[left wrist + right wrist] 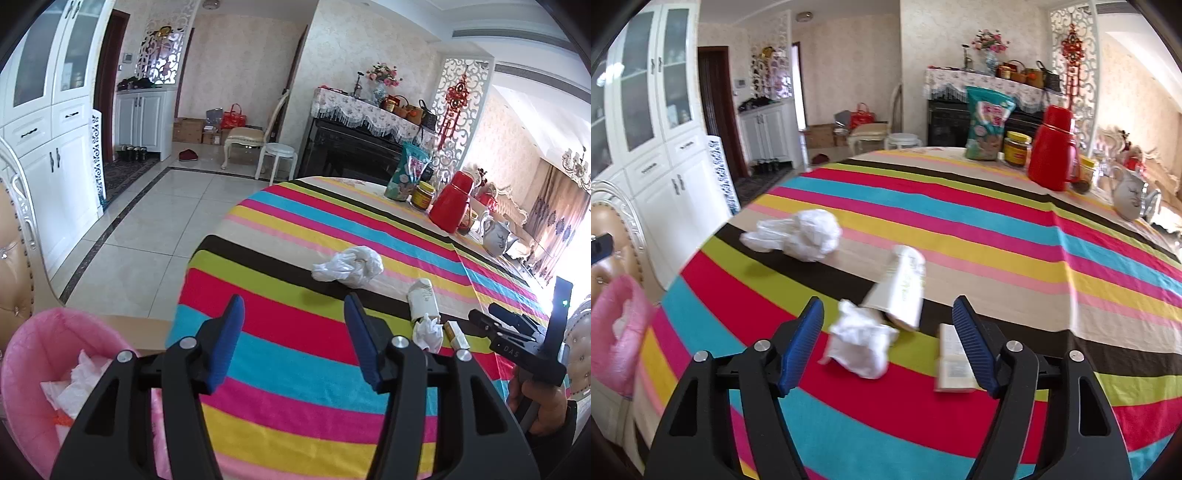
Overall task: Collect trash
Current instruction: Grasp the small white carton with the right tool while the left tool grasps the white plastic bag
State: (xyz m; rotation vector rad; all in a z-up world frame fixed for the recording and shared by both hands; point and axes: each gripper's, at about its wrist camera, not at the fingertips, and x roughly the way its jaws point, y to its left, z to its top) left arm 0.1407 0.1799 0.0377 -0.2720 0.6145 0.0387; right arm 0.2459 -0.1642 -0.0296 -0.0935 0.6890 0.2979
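right gripper jaws wide, nothing pinched: crumpled white tissue wad on striped tablecloth sits between blue pads, lined up for grab; left gripper parted, empty; pink mesh bin to its left for drop

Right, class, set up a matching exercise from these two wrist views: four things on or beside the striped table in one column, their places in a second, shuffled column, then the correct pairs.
Things
1. crumpled white paper tissue
2. scrunched clear plastic bag
3. red plastic thermos jug
4. pink fabric-lined bin

Places
A. at the table's far end, beside a yellow-labelled jar
B. off the table's near left edge, with white paper inside
C. between the open right gripper's fingers
D. alone on a beige stripe, nearer the table's left edge

Pairs: 1-C, 2-D, 3-A, 4-B
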